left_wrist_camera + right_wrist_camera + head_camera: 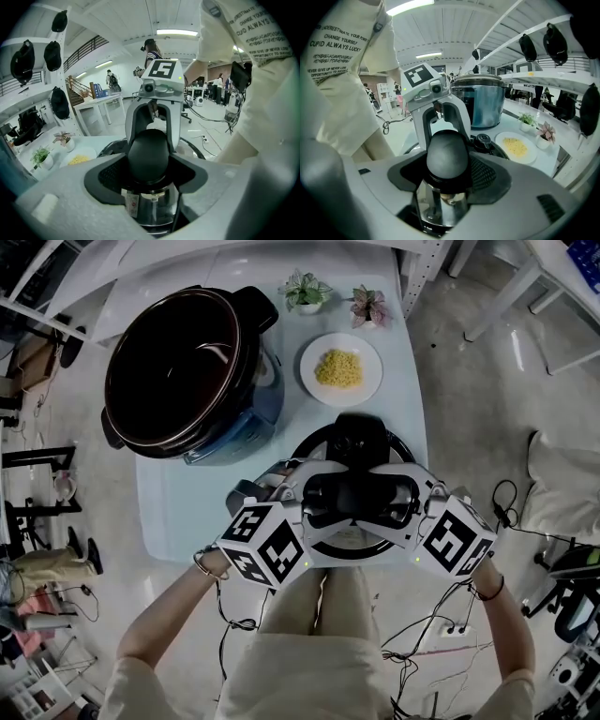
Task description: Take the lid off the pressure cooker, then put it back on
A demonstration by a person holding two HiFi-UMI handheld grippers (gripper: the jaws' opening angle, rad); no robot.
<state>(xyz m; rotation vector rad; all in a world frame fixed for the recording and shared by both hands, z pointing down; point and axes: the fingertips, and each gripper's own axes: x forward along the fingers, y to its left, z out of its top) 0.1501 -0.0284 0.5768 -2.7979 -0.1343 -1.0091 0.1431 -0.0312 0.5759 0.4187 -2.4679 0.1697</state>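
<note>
The person's two arms reach out from the bottom of the head view. Each hand holds a white claw with a black-and-white marker cube. The left gripper (148,174) and the right gripper (446,180) meet from both sides at one spot. Both are closed on the round black knob (149,153) on top of the round black and silver pressure cooker lid (364,437). The dark pads of each claw hug the knob and the shiny metal stem under it.

The lid is at the near right edge of the pale blue table (187,493). It is not clear if it rests on the table. It is well apart from the pot.

Farther back on the left stands the big open pressure cooker pot (266,399), blue and silver outside and dark inside. To its right is a white round plate (362,345) with yellow corn (338,368). Behind the plate are a small green plant (306,289) and a small pink plant (368,306) in white pots.
</note>
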